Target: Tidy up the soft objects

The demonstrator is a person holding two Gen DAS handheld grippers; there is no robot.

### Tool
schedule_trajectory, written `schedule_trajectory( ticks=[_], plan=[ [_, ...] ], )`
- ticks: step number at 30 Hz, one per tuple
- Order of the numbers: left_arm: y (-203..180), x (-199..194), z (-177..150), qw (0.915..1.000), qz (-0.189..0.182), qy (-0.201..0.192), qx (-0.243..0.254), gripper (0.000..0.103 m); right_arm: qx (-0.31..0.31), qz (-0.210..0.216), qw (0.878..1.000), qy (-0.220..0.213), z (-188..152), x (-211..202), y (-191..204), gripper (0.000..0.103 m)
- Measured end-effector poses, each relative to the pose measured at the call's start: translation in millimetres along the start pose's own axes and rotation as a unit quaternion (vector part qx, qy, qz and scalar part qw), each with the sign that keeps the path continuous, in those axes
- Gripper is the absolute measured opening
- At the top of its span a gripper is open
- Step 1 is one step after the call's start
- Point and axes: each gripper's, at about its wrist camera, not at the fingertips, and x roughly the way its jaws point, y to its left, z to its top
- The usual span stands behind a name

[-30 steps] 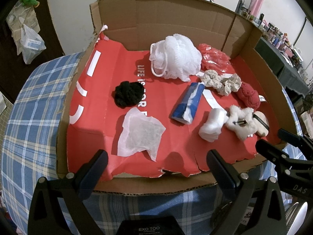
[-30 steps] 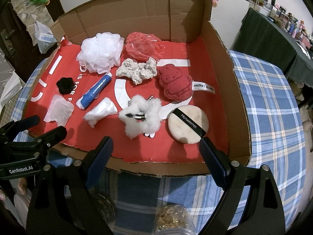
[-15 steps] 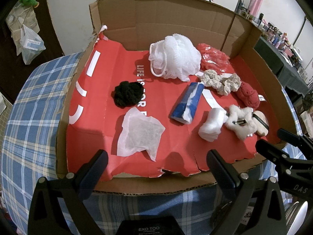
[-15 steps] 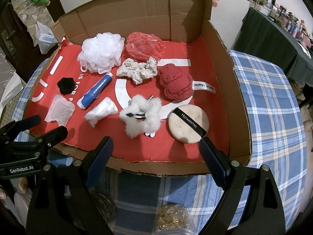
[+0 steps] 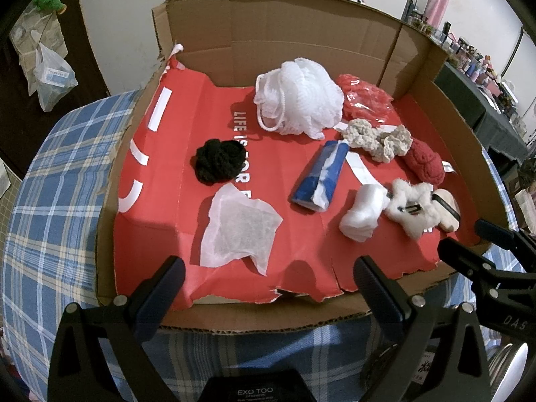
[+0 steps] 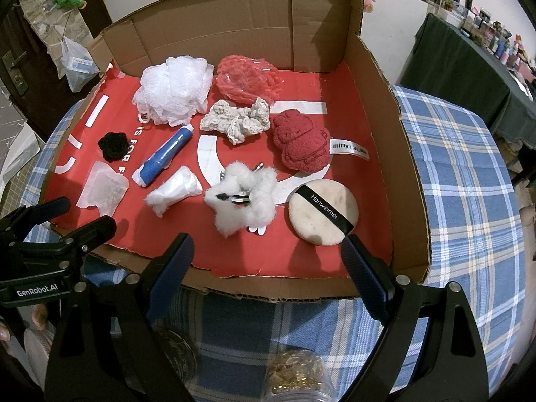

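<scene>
On a plaid-covered table (image 6: 462,174), a cut-down cardboard box (image 6: 378,77) lined in red holds the soft things to be sorted; both grippers hang at its near edge, the left gripper (image 5: 268,283) with fingers spread wide and holding nothing, the right gripper (image 6: 268,256) likewise spread and empty. Inside, a white mesh sponge (image 5: 298,100) and a red mesh bundle (image 6: 246,78) sit toward the back; a grey scrunchie (image 6: 236,120), a red plush (image 6: 299,144), a blue tube (image 5: 320,176) and a black scrunchie (image 5: 217,160) lie across the middle; a thin white sheet (image 5: 236,229), a white wad (image 6: 176,192), a fluffy white clip (image 6: 243,199) and a round powder puff (image 6: 323,212) lie nearest. Trouble would likely come from crowding: the fluffy clip lies just beside the puff and the wad, so a wide grab could drag a neighbour; the flimsy sheet may slip flat under closing fingers; the torn liner edge could snag, though how loose it is cannot be told. Compared with a second earlier, nothing in the box has shifted and both grippers hold the same station.
</scene>
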Motion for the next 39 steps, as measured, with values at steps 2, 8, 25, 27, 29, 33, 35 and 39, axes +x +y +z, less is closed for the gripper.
schedule_trajectory(
  ticks=[2, 8, 25, 27, 29, 33, 35, 39],
  plan=[
    [0, 0, 0, 1.0000, 0.000, 0.000, 0.001, 0.102, 0.001, 0.002, 1.000, 0.001, 0, 0, 0, 0.090],
    [-1, -1, 0, 1.0000, 0.002, -0.004, 0.001, 0.102, 0.000, 0.009, 1.000, 0.007, 0, 1, 3, 0.090],
    [18, -74, -1, 0.9955, 0.025, -0.087, -0.027, 0.102, 0.012, -0.019, 0.998, -0.063, 8, -66, -11, 0.090],
    [22, -89, -6, 0.9937, 0.028, -0.103, -0.033, 0.102, 0.014, -0.025, 0.996, -0.083, 5, -84, -15, 0.090],
    [25, -104, -14, 0.9919, 0.033, -0.118, -0.036, 0.102, 0.019, -0.027, 0.994, -0.101, -1, -104, -18, 0.090],
    [24, -136, -39, 0.9858, 0.043, -0.160, -0.031, 0.103, 0.011, -0.034, 0.988, -0.151, -27, -146, -16, 0.090],
    [24, -150, -54, 0.9824, 0.045, -0.179, -0.028, 0.103, 0.001, -0.038, 0.983, -0.180, -47, -164, -12, 0.097],
    [19, -167, -93, 0.9761, 0.037, -0.213, -0.022, 0.103, -0.014, -0.039, 0.974, -0.224, -91, -184, -5, 0.103]
  ],
)
